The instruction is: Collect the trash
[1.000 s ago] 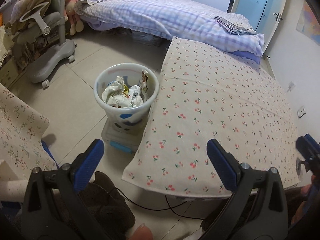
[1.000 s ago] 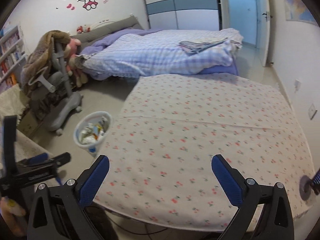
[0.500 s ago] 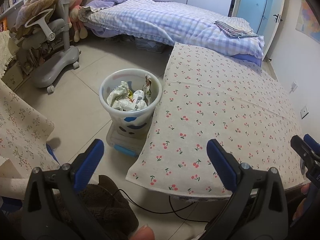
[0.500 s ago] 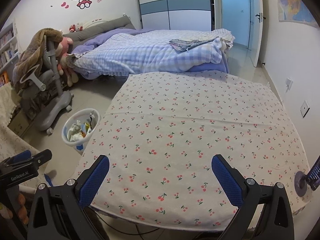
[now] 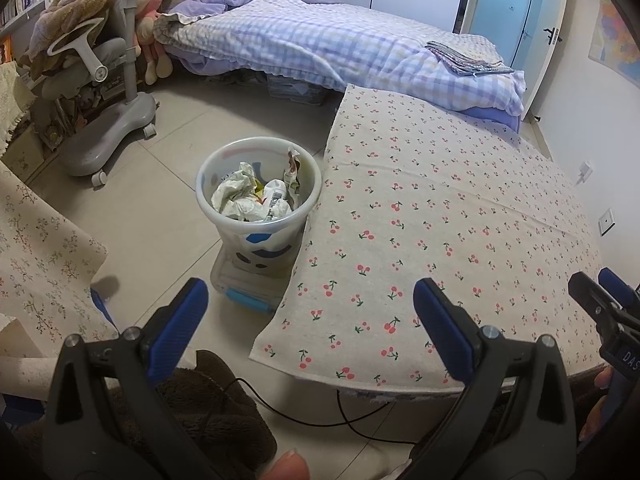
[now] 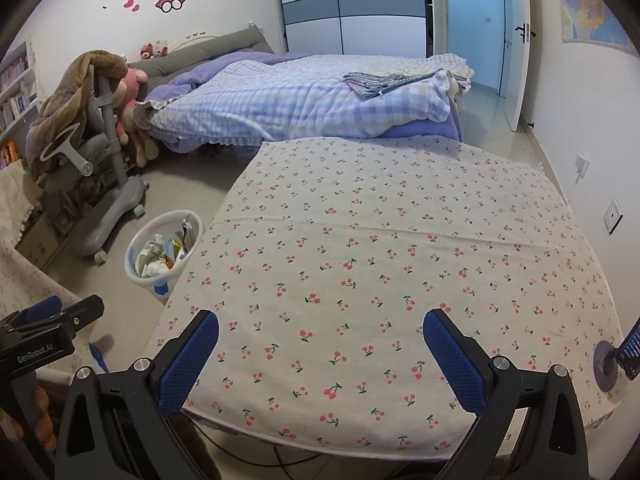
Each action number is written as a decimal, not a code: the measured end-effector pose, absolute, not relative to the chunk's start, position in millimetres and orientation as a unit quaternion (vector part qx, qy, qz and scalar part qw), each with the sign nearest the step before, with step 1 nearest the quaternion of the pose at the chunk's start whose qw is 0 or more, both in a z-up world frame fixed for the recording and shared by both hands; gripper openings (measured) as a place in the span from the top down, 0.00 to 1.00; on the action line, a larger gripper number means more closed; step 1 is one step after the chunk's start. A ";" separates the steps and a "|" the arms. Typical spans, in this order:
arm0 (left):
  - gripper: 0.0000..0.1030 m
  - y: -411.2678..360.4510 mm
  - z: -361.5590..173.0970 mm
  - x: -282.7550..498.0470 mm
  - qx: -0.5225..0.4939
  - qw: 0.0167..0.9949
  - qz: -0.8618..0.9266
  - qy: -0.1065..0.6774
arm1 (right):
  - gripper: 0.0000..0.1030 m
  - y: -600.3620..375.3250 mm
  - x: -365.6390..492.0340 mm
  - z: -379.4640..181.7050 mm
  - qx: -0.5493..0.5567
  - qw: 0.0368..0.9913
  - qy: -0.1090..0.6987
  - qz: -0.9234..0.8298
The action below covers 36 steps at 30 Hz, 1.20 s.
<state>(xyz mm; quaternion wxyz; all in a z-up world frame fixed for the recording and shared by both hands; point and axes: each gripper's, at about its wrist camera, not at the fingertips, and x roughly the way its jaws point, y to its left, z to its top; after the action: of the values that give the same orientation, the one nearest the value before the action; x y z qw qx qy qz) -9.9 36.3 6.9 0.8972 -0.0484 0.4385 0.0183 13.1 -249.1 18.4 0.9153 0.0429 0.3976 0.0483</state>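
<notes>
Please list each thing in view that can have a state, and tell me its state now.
left gripper: open, holds nothing.
right gripper: open, holds nothing, above the cherry tablecloth.
trash bin: upright on a plastic box, partly filled with crumpled trash.
cherry tablecloth: spread flat, no trash visible on it.
room door: open.
wardrobe doors: closed.
folded cloth: folded, lying on the bed.
</notes>
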 end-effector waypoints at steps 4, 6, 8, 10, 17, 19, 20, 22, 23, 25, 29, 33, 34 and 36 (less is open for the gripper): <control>0.01 36.6 7.2 -10.6 -0.049 0.897 0.018 0.439 | 0.00 -246.2 13.7 17.0 0.043 0.914 0.400 0.051; 0.01 36.5 7.3 -10.5 -0.049 0.897 0.019 0.439 | 0.00 -246.1 14.3 16.6 0.043 0.914 0.400 0.052; 0.01 36.5 7.3 -10.6 -0.049 0.897 0.019 0.439 | 0.00 -246.0 14.4 16.6 0.043 0.914 0.400 0.052; 0.01 36.4 7.3 -10.6 -0.049 0.897 0.019 0.439 | 0.00 -246.2 14.6 16.6 0.043 0.914 0.400 0.052; 0.01 36.3 7.4 -10.8 -0.049 0.897 0.019 0.439 | 0.00 -246.1 15.0 16.2 0.043 0.914 0.400 0.053; 0.01 36.2 7.4 -10.6 -0.049 0.897 0.019 0.439 | 0.00 -245.5 14.8 16.0 0.044 0.914 0.400 0.052; 0.01 36.3 7.4 -10.8 -0.049 0.897 0.019 0.439 | 0.00 -245.8 14.6 16.3 0.044 0.914 0.400 0.052; 0.01 36.4 7.5 -10.6 -0.050 0.897 0.019 0.439 | 0.00 -246.0 14.6 16.3 0.044 0.914 0.400 0.052; 0.01 36.3 7.6 -10.8 -0.050 0.897 0.019 0.438 | 0.00 -246.1 14.7 16.3 0.044 0.914 0.400 0.052; 0.01 36.5 7.5 -10.6 -0.049 0.897 0.019 0.438 | 0.00 -246.5 15.0 16.2 0.043 0.914 0.399 0.052; 0.01 34.8 9.5 -12.1 -0.047 0.900 0.017 0.433 | 0.00 -244.7 14.9 17.5 0.046 0.915 0.398 0.049; 0.01 32.6 12.7 -15.5 -0.043 0.904 0.015 0.425 | 0.00 -242.3 14.0 19.2 0.047 0.917 0.394 0.047; 0.01 31.9 13.4 -16.3 -0.043 0.904 0.013 0.424 | 0.00 -241.7 13.7 19.3 0.046 0.917 0.394 0.045; 0.01 31.9 14.4 -16.3 -0.042 0.905 0.011 0.422 | 0.00 -240.8 14.2 18.6 0.045 0.917 0.395 0.044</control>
<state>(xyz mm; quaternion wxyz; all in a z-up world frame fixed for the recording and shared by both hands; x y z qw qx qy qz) -16.3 31.9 14.4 0.9055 -0.0415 0.4222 0.0113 14.2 -240.8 18.6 0.9166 0.0454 0.3948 0.0441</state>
